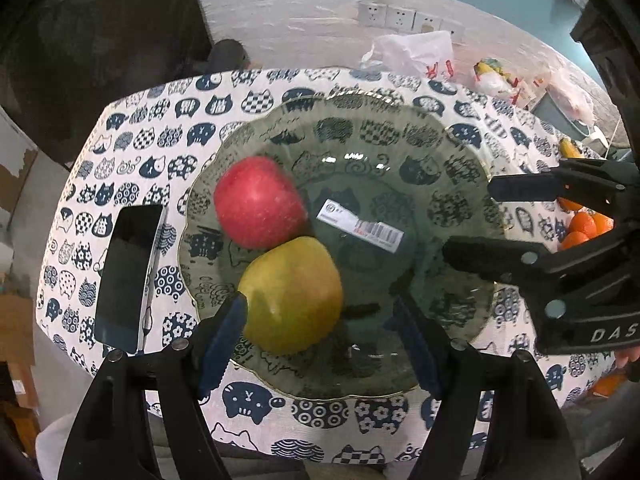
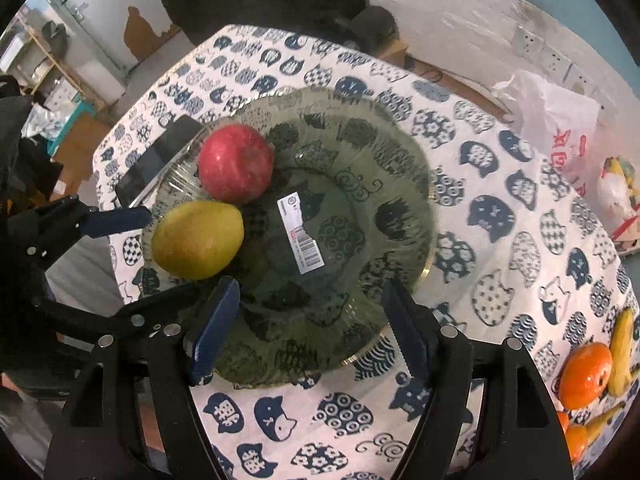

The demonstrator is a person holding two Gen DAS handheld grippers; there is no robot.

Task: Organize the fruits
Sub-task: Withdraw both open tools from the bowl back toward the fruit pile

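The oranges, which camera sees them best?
The right wrist view: one orange shows whole beside a banana, unblocked. In the left wrist view the oranges are small, partly hidden behind the right gripper.

Even, soft indoor light fills both views, bright enough to read the cat print on the cloth (image 1: 132, 136). Small white glints sit on the plate (image 1: 360, 160) near the middle of the left view, and a faint sheen marks the apple (image 2: 236, 162) in the right one. Shadows are weak: only a dark smudge under the mango (image 1: 292, 296). Fisheye bending is strong, with the wall curving at the top and black corners all round. The fruit edges look slightly smeared in the left view. The phone (image 1: 128, 276) mirrors dull grey light.
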